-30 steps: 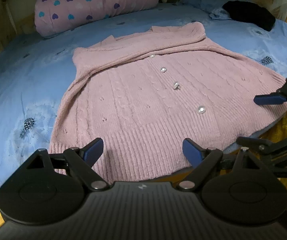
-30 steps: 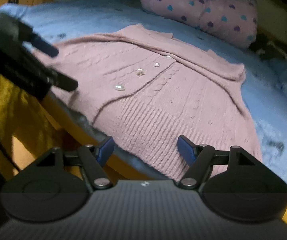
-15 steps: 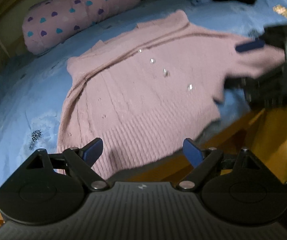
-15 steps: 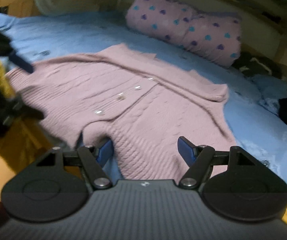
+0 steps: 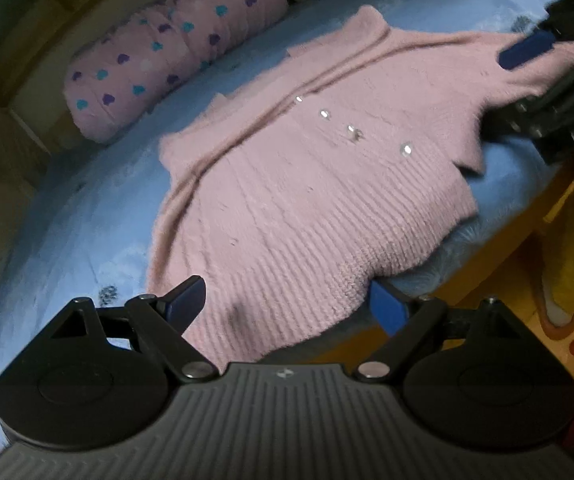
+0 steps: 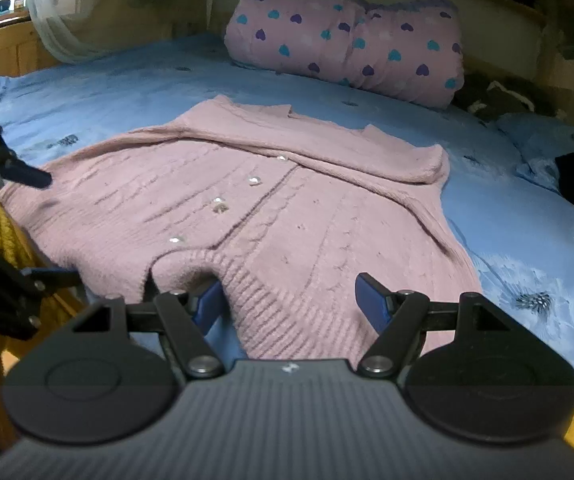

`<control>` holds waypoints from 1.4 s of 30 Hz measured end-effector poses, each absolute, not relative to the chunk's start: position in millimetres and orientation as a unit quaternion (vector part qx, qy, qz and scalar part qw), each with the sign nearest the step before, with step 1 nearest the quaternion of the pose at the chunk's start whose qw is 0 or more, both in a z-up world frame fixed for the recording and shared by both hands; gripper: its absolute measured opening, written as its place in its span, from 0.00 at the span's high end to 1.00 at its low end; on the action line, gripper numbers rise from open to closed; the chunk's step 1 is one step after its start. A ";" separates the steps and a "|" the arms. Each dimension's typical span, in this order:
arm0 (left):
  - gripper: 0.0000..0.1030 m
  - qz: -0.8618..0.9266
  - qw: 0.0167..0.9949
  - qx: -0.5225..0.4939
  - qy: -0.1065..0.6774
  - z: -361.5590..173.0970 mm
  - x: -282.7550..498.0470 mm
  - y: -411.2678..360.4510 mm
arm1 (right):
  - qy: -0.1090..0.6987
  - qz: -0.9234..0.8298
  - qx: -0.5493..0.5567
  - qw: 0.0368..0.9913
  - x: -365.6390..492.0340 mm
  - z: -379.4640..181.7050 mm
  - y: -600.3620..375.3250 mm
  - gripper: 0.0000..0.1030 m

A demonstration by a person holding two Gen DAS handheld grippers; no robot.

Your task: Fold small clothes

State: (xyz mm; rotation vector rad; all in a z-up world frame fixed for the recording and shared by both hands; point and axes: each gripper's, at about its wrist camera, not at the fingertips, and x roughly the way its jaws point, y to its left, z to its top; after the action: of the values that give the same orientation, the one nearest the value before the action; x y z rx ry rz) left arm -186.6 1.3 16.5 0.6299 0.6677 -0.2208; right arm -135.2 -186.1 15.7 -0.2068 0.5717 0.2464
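A pink knitted cardigan (image 5: 307, 184) with shiny buttons (image 5: 406, 149) lies on a blue sheet (image 6: 135, 80), beside a pink pillow (image 6: 347, 40) dotted with purple and turquoise hearts.

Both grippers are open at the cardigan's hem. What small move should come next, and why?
Probably ease both grippers forward and close on the hem. The cardigan lies flat on the bed, the left gripper and right gripper each straddle the ribbed edge, and neither pinches it yet.

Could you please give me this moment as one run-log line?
phase: approach | left gripper: open over hem | right gripper: open over hem | pink cardigan: flat, unfolded on blue bedsheet
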 end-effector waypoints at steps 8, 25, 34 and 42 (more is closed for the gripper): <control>0.12 -0.072 0.899 0.297 0.313 20.8 -171.0 9.2 | 0.286 0.089 -0.133 0.945 -142.3 11.2 -187.3 0.30; 0.60 -0.070 0.920 0.233 0.307 14.9 -159.8 10.8 | 0.307 0.050 -0.097 0.945 -136.7 8.2 -204.4 0.71; 0.85 -0.073 0.935 0.197 0.284 27.4 -155.1 8.4 | 0.284 0.054 -0.084 0.954 -133.6 12.4 -206.8 0.90; 0.87 -0.055 0.950 0.167 0.257 46.3 -137.7 9.6 | 0.234 0.047 -0.109 0.965 -126.1 28.4 -205.2 0.92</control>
State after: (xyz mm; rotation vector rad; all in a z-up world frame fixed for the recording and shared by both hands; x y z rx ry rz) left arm -137.7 9.6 46.3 0.3389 0.5223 -0.1123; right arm -126.1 -205.2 28.4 -0.2206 0.4729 0.0953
